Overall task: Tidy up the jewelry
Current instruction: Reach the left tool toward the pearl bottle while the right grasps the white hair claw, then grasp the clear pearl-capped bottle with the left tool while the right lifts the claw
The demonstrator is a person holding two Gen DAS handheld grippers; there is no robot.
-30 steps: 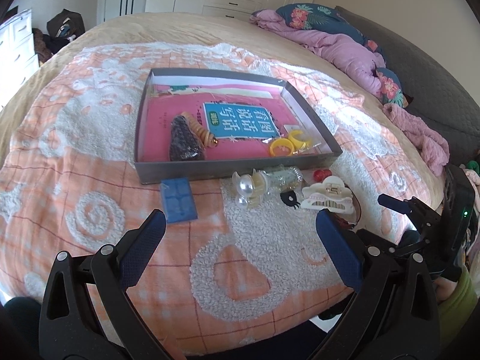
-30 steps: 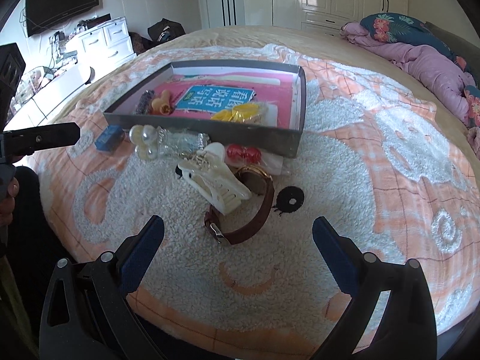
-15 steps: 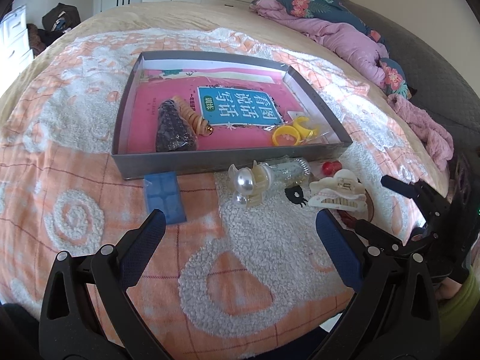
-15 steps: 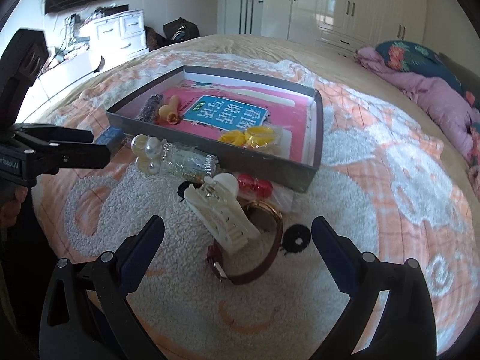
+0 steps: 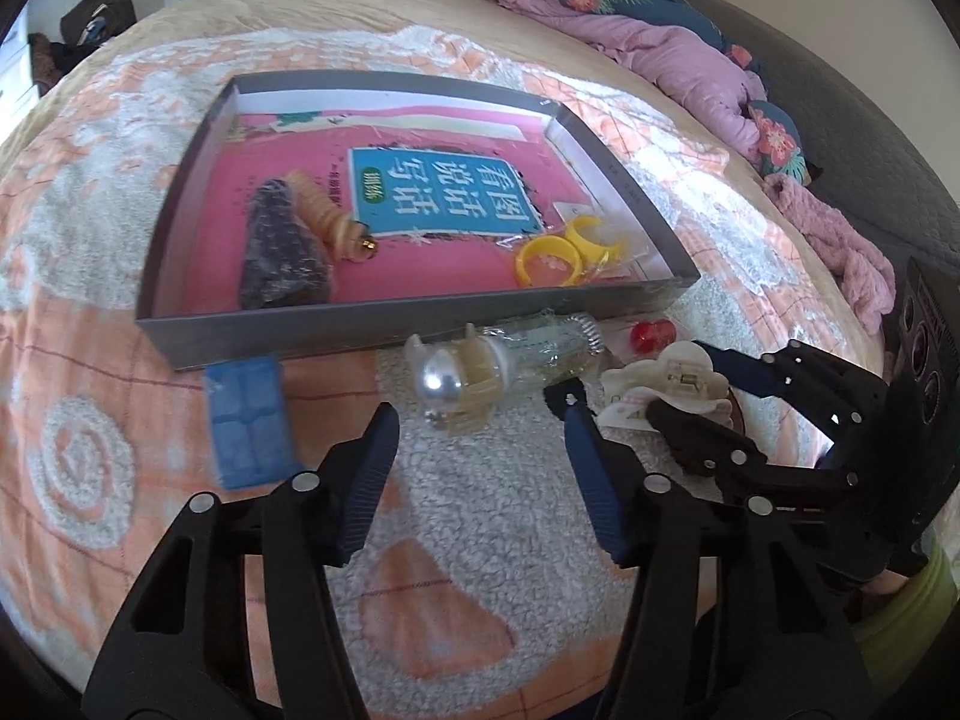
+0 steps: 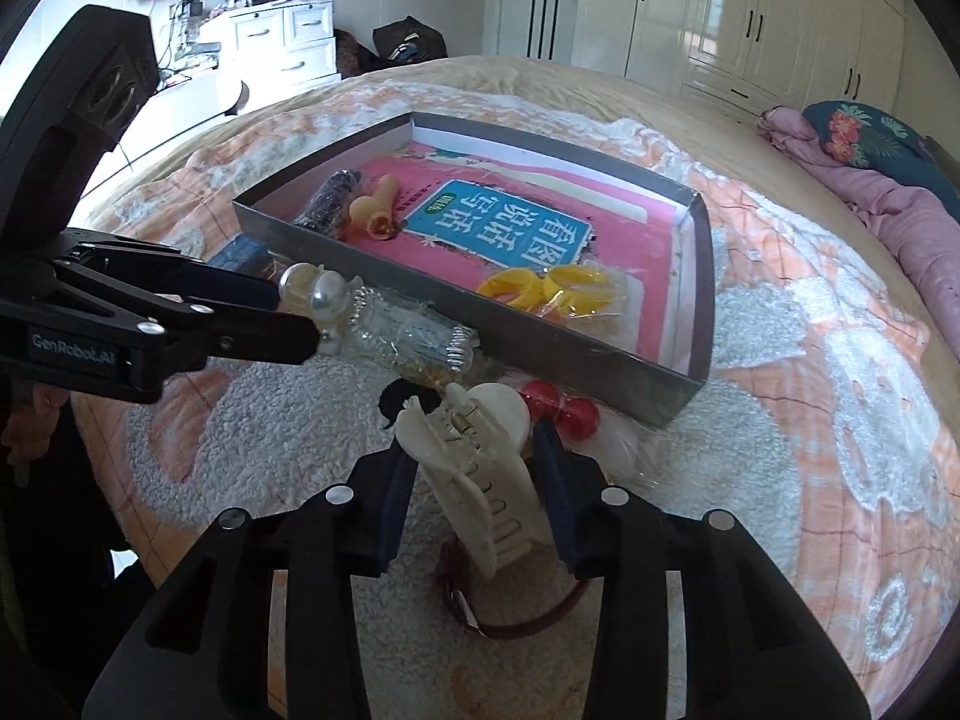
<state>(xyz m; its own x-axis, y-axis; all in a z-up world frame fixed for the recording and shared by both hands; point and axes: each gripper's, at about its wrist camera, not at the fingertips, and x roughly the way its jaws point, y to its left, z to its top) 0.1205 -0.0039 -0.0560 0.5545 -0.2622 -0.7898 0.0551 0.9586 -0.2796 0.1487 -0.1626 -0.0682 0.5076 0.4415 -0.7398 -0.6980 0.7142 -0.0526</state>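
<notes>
A shallow grey tray (image 5: pixel 414 324) with thin upright walls lies on the bed (image 5: pixel 120 276), on a fleecy orange-and-white blanket (image 5: pixel 456 546). Its floor is covered by a glossy pink booklet with a blue panel (image 5: pixel 444 192). On that booklet, toward the left, rest a dark beaded pouch-like piece (image 5: pixel 282 252) and, touching it, a ribbed tan ornament with a small gold bell (image 5: pixel 327 216); at the near right corner lie two smooth yellow plastic rings (image 5: pixel 558 258) in clear crinkled wrap.

Outside, just beside the tray's near wall, sit a flat blue square-patterned block (image 5: pixel 249 420), a clear plastic packet holding pearl-like beads (image 5: pixel 474 372), a pair of shiny red beads (image 6: pixel 561 408), a cream plastic claw hair clip (image 6: pixel 480 468) with comb teeth, and under the clip a brown leather strap with a metal buckle (image 6: pixel 510 624).

The left tool (image 5: pixel 480 438) has its fingers apart, near the pearl packet and not touching it. The right tool (image 6: pixel 474 468) brackets the hair clip with a blue pad at each side; I cannot tell whether the pads actually press it.
</notes>
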